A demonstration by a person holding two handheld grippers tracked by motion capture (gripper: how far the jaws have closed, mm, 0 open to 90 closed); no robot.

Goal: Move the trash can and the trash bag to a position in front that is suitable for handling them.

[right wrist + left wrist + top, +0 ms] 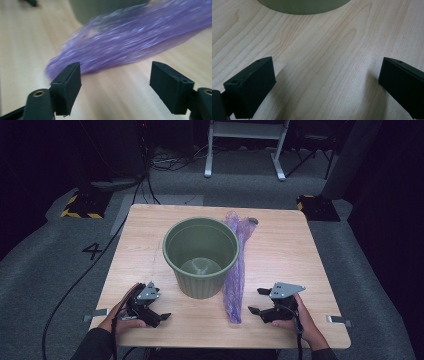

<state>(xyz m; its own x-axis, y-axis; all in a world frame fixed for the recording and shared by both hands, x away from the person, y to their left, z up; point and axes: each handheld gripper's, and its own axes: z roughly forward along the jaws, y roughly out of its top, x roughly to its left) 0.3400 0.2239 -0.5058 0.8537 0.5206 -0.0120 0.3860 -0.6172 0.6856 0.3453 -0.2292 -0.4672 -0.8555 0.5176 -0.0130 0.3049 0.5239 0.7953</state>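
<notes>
Two claws rest spread and empty on the counter (280, 245): right claw (258, 301) beside the near end of the purple bag (234, 285), left claw (161, 315) facing the green bin (201, 257) beyond. Likely next: the right claw pinches the bag's near end. No readable labels.

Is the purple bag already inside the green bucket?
No, the purple bag lies stretched out flat on the table beside the green bucket, which looks empty inside.
</notes>
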